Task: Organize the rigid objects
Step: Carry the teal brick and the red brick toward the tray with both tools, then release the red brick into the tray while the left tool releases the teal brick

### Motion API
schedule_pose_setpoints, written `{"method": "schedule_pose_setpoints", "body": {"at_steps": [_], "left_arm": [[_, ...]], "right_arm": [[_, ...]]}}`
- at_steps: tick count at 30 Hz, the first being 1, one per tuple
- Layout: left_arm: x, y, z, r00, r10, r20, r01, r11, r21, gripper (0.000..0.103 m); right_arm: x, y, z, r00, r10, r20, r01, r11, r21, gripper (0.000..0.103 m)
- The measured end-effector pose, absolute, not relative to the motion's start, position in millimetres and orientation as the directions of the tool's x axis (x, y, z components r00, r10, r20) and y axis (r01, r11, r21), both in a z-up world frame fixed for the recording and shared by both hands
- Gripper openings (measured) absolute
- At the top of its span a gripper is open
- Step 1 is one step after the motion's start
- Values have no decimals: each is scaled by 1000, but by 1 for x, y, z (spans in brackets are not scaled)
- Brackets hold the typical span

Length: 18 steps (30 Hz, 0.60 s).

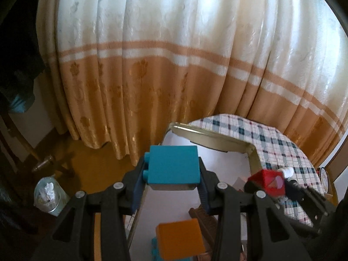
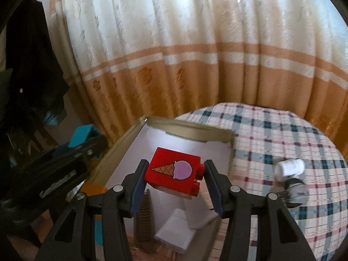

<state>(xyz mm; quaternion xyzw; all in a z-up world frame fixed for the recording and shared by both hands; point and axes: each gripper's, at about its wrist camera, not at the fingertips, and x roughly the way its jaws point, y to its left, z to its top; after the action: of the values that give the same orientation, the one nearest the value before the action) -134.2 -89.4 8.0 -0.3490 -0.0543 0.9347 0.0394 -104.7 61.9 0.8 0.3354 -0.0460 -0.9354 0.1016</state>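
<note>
Left wrist view: left gripper (image 1: pixel 173 179) clamps the blue block (image 1: pixel 173 165), right gripper (image 2: pixel 174 182) pinches the red block (image 2: pixel 175 169); lower both level into the box (image 2: pixel 121 152) at twelve o'clock.

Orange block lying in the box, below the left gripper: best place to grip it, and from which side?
Take the orange block across two opposite flat side faces, coming down from above. Its broad smooth top faces up, with open box floor on its far side. The brown ridged piece crowds its right edge, so a near-to-far pinch probably fits better. The left gripper first has to set down the blue block.
</note>
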Motion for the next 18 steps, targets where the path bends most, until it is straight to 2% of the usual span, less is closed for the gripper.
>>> {"method": "schedule_pose_setpoints", "body": {"at_steps": [7,18], "left_arm": [[-155,-85,-1,-700,133,-702,-60,-990,-129,42],[-169,-76,-13,-646,74,-760,-34,-997,-68,42]], "right_arm": [[-119,52,-17,-684,-273,-676,189,-962,198,55],[-126,50,-24,-632,-325,-703,219,-946,240,56]]}}
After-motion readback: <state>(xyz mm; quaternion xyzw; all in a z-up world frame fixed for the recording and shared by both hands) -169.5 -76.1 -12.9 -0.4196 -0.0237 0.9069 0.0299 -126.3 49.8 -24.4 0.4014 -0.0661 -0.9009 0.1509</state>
